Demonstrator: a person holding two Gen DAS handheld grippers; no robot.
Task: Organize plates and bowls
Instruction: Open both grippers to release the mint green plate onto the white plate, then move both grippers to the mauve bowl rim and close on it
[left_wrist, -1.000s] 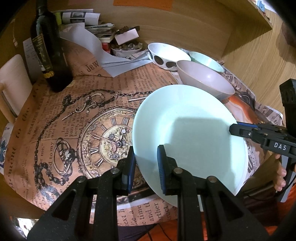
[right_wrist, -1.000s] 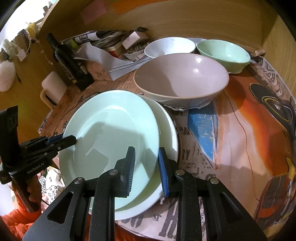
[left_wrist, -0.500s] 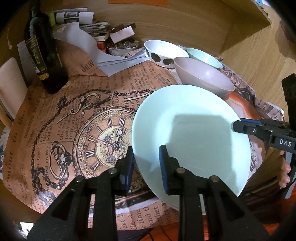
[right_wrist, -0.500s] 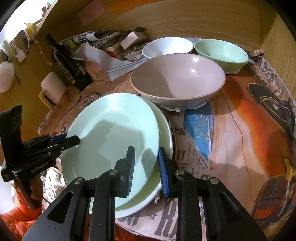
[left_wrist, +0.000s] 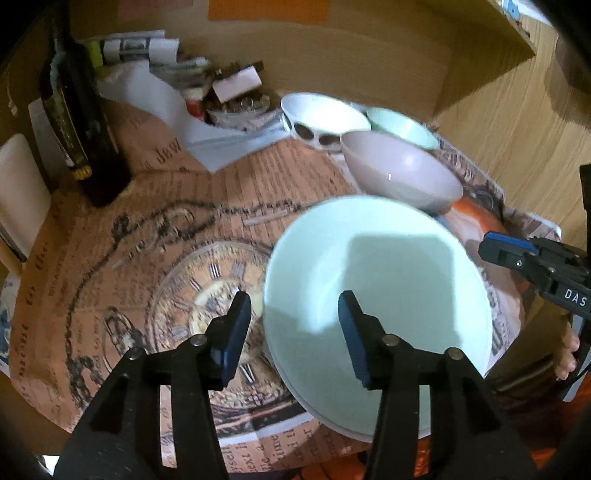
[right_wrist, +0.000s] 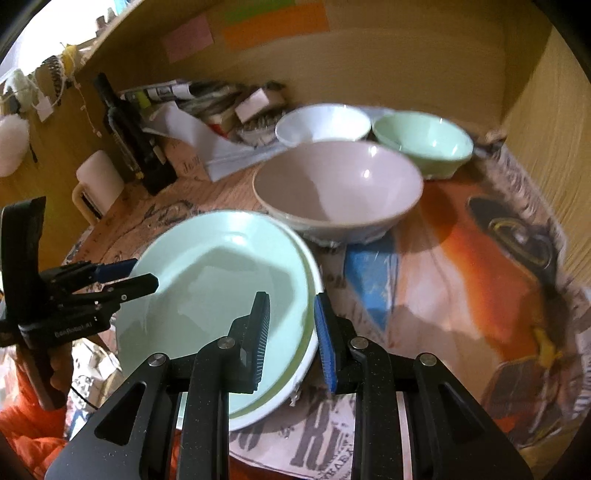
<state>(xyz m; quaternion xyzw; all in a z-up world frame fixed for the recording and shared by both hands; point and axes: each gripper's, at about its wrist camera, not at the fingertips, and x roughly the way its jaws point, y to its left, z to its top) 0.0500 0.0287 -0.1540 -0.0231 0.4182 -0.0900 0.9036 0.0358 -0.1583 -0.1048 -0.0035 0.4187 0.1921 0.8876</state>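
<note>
Glossy mint plate (left_wrist: 388, 273), round and shallow, lies on a white plate (right_wrist: 295, 384) on the newspaper-covered table (left_wrist: 147, 229); the left gripper (left_wrist: 293, 325) has just been opening, its ribbed blue pads astride the near rim without touching; the right gripper (right_wrist: 290, 332) is clamped on the mint plate's edge; beyond it sits a smooth mauve bowl (right_wrist: 338, 184), then white (right_wrist: 323, 123) and green (right_wrist: 423, 142) bowls
</note>
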